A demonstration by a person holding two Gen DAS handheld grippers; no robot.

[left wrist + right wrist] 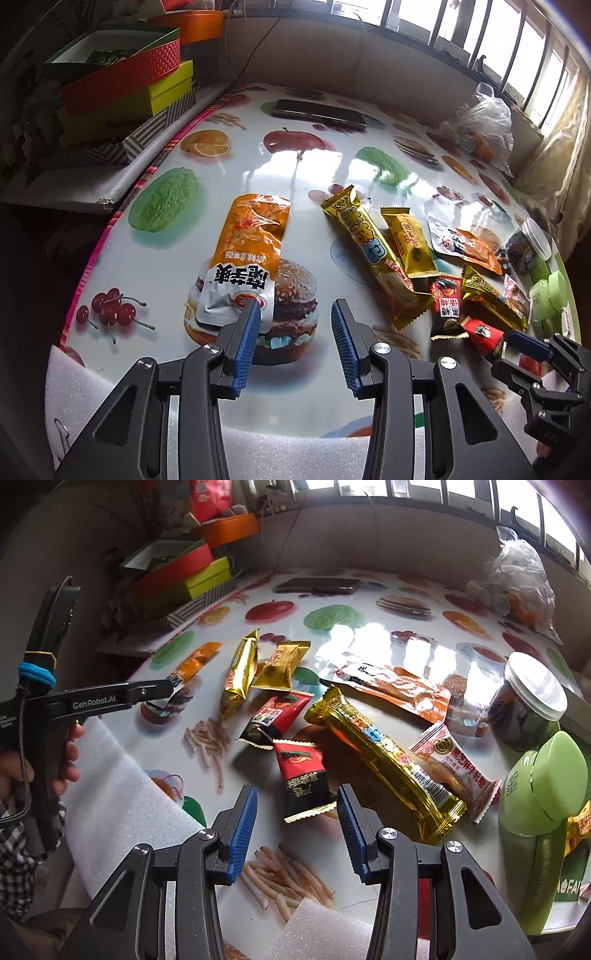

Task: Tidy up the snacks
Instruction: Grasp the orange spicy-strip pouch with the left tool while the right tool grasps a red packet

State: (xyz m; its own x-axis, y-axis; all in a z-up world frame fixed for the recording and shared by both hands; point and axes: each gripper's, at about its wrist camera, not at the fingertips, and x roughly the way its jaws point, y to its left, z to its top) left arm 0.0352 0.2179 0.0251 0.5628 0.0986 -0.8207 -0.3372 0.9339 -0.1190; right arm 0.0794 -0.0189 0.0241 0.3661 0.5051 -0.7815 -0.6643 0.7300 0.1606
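The left gripper hangs low over the worktop, fingers apart with only the printed burger between them. The orange-and-silver pouch lies just past the left finger, whose tip overlaps the pouch's silver end; whether it actually touches, I cannot tell. Ahead and off to the right-finger side sits the loose heap of snacks: a long gold bar, a small gold packet, a red-and-black candy.

Over to the right gripper: fingers apart too, nothing pinched. The nearer red-and-black packet lies between the fingertips and just beyond them, its bottom edge close to the right finger. A second red-and-black packet sits further ahead, touching the first. Outboard of the right finger stretches the big gold bar, and beside it a pink-and-white wrapper. Beyond, a clear jar with a white lid and a green container. Far ahead, an orange flat pouch, plus a gold bar and a gold packet side by side.

At the left-finger side, a hand holds the other gripper.
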